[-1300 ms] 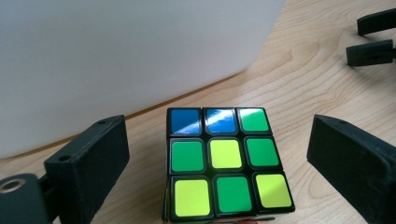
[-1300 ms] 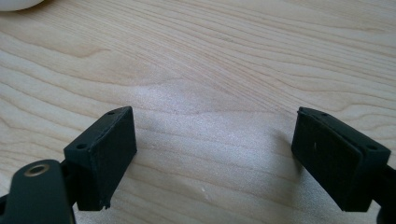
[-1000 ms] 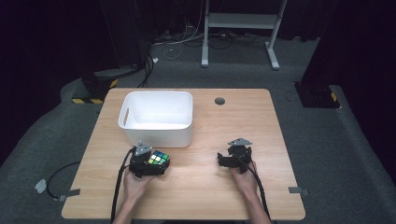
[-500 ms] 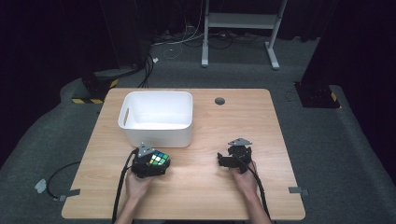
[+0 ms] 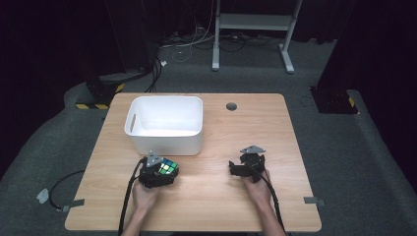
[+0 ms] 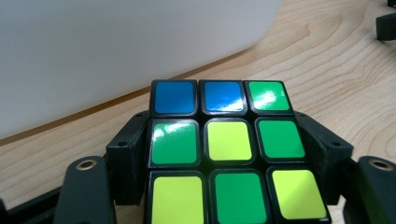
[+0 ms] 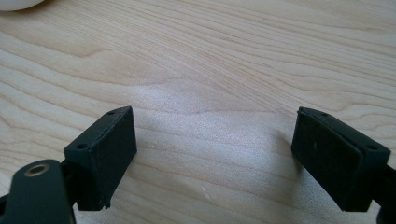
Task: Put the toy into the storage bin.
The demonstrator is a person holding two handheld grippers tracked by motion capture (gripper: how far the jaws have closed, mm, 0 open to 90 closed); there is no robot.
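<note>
puzzle cube [image 6: 223, 149] | unmoved, still clamped by left claw [image 5: 158, 173] | right claw [image 5: 244, 167] unchanged

You will find no readable text here. The Rubik's cube [image 6: 224, 154] carries no letters. The white bin [image 5: 166, 123] bears no label.

Bright tabletop, dark surroundings, slight glare

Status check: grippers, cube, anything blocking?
Left gripper shut on cube. Right gripper open, empty, over bare table. White bin just beyond cube; nothing between.
</note>
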